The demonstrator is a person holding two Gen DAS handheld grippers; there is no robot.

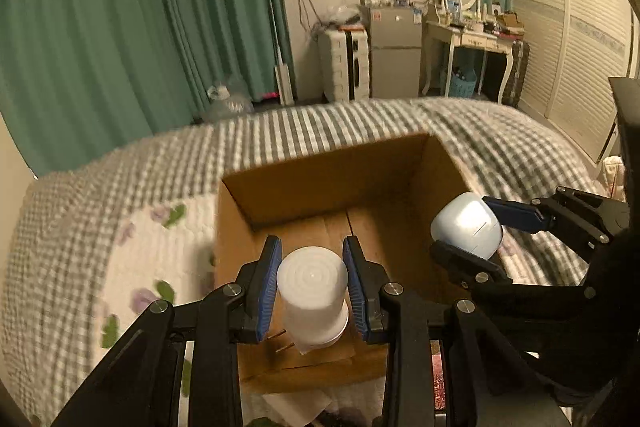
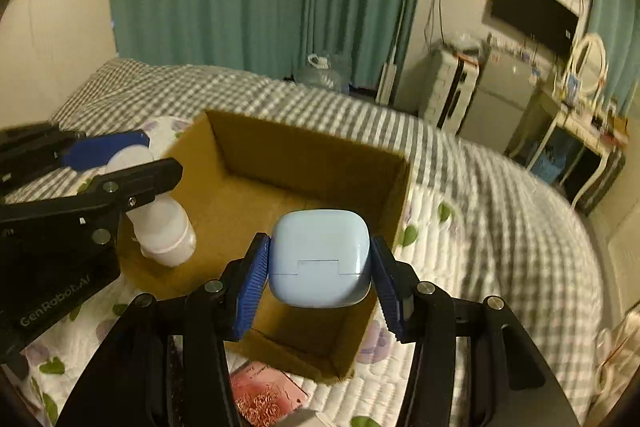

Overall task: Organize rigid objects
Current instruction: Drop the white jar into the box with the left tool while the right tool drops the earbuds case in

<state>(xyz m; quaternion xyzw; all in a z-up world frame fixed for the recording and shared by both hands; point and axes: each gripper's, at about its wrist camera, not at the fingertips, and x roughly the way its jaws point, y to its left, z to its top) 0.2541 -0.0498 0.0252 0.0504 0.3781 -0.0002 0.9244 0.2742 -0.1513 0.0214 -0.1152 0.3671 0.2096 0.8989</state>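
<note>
An open cardboard box (image 1: 320, 183) (image 2: 304, 143) sits on the bed. My left gripper (image 1: 313, 285) is shut on a white plastic jar (image 1: 314, 297) and holds it above the box's near side; the jar also shows in the right wrist view (image 2: 162, 223). My right gripper (image 2: 320, 267) is shut on a light blue rounded case (image 2: 320, 257) above the box's near right part. That case also shows in the left wrist view (image 1: 467, 225), by the box's right wall.
The box rests on a grey checked and floral quilt (image 1: 120, 211) (image 2: 480, 227). A pink packet of clips (image 2: 262, 393) lies in front of the box. Green curtains, a fridge and a dressing table stand beyond the bed.
</note>
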